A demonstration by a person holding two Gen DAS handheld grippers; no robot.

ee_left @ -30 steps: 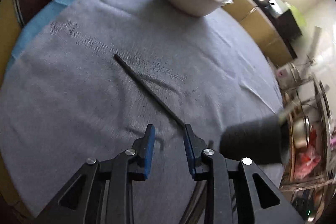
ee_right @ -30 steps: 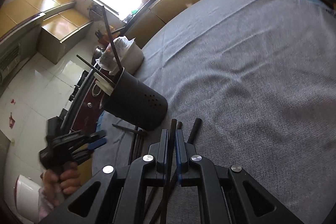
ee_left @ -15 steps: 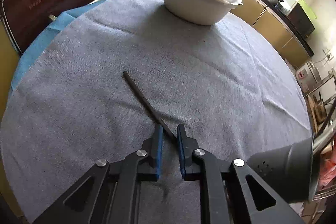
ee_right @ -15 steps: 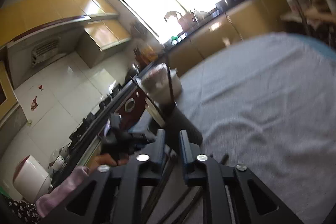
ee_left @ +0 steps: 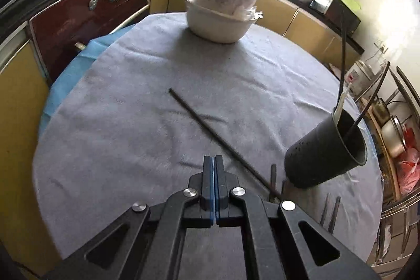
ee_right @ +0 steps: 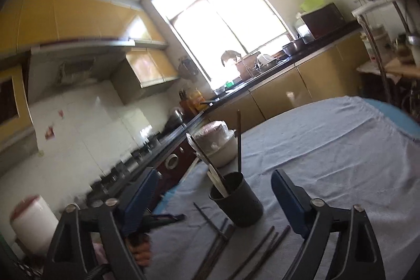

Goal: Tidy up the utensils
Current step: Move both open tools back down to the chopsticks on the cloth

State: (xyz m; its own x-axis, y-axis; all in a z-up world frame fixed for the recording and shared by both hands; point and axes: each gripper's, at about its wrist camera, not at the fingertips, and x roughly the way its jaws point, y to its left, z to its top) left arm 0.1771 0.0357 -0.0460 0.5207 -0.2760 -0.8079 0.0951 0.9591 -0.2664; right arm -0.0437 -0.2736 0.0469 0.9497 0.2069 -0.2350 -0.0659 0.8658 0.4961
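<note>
While sunlight floods the kitchen window, stands near the table's [ee_left: 105, 122] far edge: a white lidded pot [ee_left: 220, 15], well apart from everything else. Lies diagonally on the grey cloth: one thin dark chopstick [ee_left: 215, 135], passing just right of the left tool [ee_left: 214, 162], shut on nothing, jaws just closed. Stands right of it: a black perforated utensil holder [ee_left: 325, 151] with chopsticks and a pale utensil upright inside. Lie scattered before the holder: more dark chopsticks [ee_right: 257, 253]. Gapes wide and empty, having just opened: the right tool [ee_right: 212, 190].
</note>
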